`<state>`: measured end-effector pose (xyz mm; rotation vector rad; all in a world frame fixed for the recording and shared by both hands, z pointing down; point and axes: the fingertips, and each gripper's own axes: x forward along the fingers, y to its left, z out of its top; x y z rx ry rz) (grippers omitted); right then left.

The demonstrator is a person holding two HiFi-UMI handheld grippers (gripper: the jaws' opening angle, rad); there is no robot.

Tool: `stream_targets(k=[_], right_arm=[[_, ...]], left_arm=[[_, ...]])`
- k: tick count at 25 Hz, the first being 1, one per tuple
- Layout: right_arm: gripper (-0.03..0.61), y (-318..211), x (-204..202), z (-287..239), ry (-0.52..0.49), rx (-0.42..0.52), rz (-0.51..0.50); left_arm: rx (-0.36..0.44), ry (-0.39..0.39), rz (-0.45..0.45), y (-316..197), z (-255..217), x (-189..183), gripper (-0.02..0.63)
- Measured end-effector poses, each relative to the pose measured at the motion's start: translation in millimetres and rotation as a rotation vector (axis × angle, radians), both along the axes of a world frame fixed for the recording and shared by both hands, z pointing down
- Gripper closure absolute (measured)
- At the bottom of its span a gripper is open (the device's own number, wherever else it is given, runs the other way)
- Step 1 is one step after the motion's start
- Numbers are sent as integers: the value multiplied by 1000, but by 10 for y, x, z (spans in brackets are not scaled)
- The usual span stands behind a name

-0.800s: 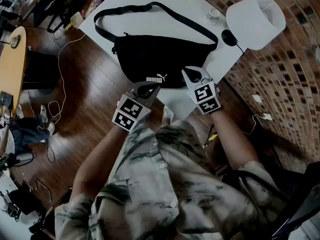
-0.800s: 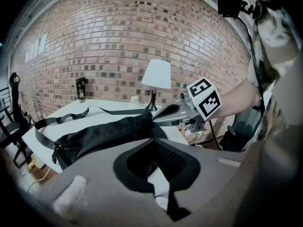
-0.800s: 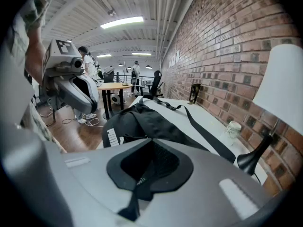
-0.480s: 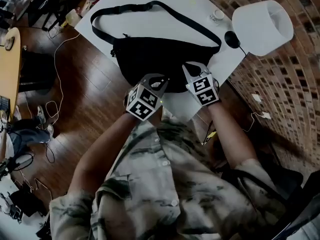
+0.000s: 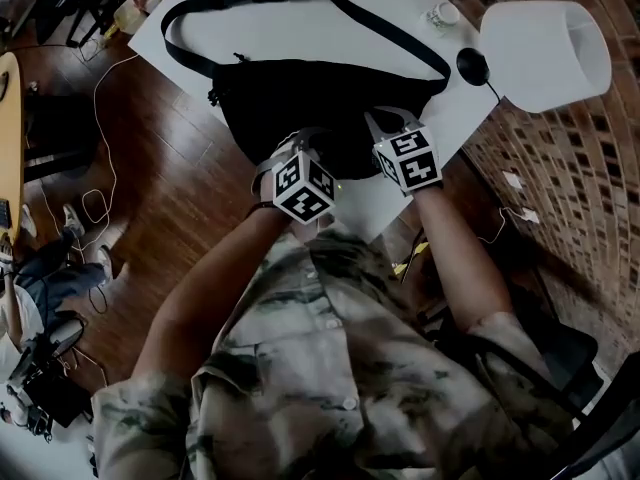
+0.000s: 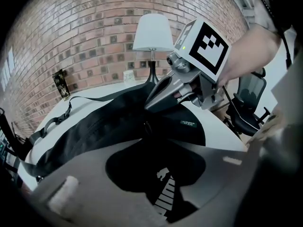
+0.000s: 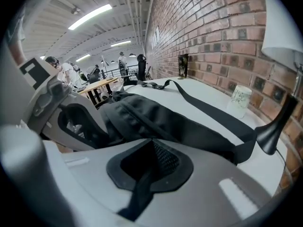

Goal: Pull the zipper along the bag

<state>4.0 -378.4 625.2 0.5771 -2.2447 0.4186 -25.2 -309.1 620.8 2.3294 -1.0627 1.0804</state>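
Note:
A black waist bag (image 5: 300, 93) with a white logo lies on the white table (image 5: 330, 23), its strap (image 5: 380, 23) looping toward the far side. My left gripper (image 5: 296, 144) reaches over the bag's near edge. In its own view the left gripper (image 6: 152, 143) is narrowly open over the logo panel (image 6: 166, 193) and grips nothing. My right gripper (image 5: 384, 120) sits beside it on the bag's right half. In the left gripper view the right gripper (image 6: 148, 104) closes to a point on the bag's top fabric. A dark strip (image 7: 142, 193) runs between its jaws. I cannot make out the zipper pull.
A white lamp (image 5: 545, 53) with a black base (image 5: 472, 65) stands at the table's right corner, close to a brick wall. A small glass jar (image 5: 441, 14) sits near it. The table's near edge (image 5: 370, 213) lies just behind both grippers, with wooden floor and cables to the left.
Both grippers have moved forward from the table's near edge onto the bag. The left one has swung right and now sits closer to the right one.

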Motion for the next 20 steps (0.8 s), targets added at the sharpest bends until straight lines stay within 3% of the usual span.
stream_targets(k=[9,14,15,16,20], right_arm=[[572,8,-4,50,-17,-35,19],[572,17,-1,61,-24,-37,16],[572,18,2,64,-25,-37,15],[572,20,4,67,-26,-38,13],[572,29,4,80,-26,-36,1]], left_arm=[[-1,-70,-63,-50,73,8,506],[24,-131,-52,-52,101,19,508],[28,-136,-47,-47,101,33,519],[32,-142,-41,-39,101,49,574],[28,-132,-47,-21,97,68,580]])
